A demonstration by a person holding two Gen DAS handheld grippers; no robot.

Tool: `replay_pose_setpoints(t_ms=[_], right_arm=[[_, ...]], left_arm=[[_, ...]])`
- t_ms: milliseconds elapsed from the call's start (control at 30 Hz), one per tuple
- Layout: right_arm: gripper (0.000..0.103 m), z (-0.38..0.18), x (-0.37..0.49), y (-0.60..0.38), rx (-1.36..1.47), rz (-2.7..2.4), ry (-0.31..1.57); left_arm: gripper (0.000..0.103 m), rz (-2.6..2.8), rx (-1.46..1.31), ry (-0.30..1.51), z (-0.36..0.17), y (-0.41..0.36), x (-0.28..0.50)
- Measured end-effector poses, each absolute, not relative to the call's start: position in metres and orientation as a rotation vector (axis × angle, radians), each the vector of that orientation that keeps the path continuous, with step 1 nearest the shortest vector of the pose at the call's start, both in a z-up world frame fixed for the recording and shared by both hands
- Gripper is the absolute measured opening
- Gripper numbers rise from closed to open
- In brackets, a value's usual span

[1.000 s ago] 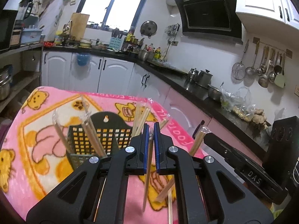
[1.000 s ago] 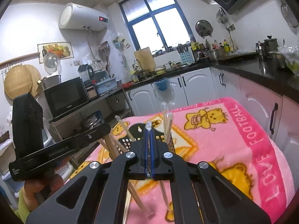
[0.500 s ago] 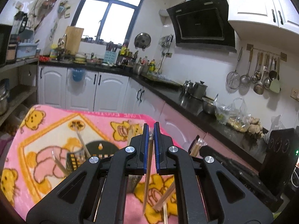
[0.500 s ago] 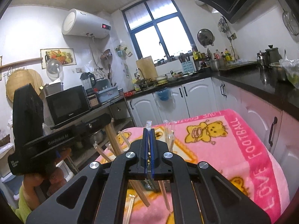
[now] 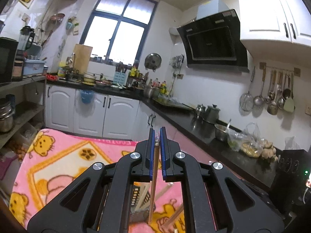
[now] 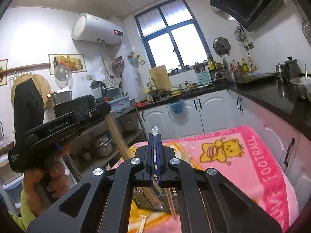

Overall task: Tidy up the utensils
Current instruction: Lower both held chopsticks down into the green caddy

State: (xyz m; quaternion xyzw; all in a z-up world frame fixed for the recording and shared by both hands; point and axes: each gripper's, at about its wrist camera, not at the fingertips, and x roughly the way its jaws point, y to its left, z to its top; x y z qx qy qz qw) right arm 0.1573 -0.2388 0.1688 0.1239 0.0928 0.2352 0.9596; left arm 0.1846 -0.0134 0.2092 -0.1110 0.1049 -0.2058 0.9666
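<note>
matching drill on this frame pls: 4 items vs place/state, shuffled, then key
1. left gripper
2. blanket
3. ladles
4. basket

A. hanging on the wall rail
B. pink, spread on the table
C. shut on a wrapped chopstick pair
D. black, below the grippers, holding chopsticks

Pairs: 1-C, 2-B, 3-A, 4-D

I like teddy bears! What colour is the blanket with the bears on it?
The fleece bear blanket is pink, with yellow-orange bears and a darker pink lettered border. The right wrist view shows it best.
</note>
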Motion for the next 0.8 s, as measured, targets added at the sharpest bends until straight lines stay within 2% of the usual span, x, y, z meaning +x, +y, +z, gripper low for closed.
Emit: replay_pose_setpoints(t_ms=[400, 800], right_arm=[[0.002, 0.194, 0.177, -0.221, 0.233, 0.501, 0.136], [0.002, 0.21, 0.21, -0.212, 0.253, 0.516, 0.104]], left_arm=[[0.003, -0.334, -0.251, 0.16, 0.221, 0.014, 0.198], [0.003, -0.295, -0.239, 0.16, 0.203, 0.012, 0.217]])
